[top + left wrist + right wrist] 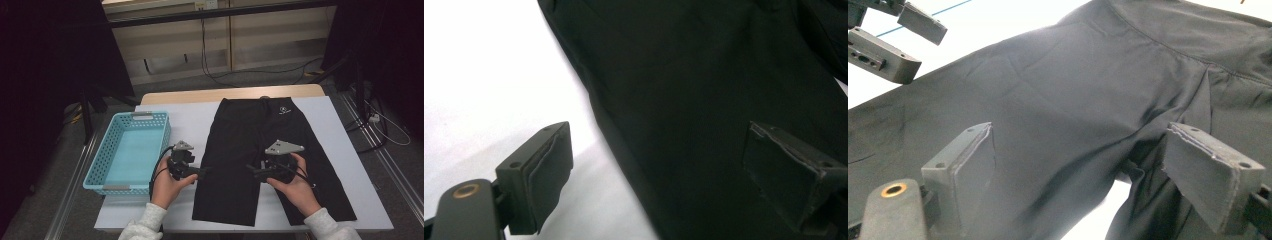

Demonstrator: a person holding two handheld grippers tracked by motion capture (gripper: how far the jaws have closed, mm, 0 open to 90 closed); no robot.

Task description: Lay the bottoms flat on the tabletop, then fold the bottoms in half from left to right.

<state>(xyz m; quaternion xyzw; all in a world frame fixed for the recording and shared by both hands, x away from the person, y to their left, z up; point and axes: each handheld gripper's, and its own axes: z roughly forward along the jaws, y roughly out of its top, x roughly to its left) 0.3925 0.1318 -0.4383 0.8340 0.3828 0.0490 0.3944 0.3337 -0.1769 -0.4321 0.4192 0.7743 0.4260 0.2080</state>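
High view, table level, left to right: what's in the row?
Basket → left gripper → shorts → right gripper. Both grippers' jaws stand open, tips over the shorts; the right gripper sits over the fabric, so only its tip's place is given.

A lab or test room is being shown. A small table (230, 94) under a white sheet (190, 120) is being hemmed in by black curtains (45, 75), with cables (220, 75) being run across a grey carpeted floor (165, 87) beside metal rails (400, 175).
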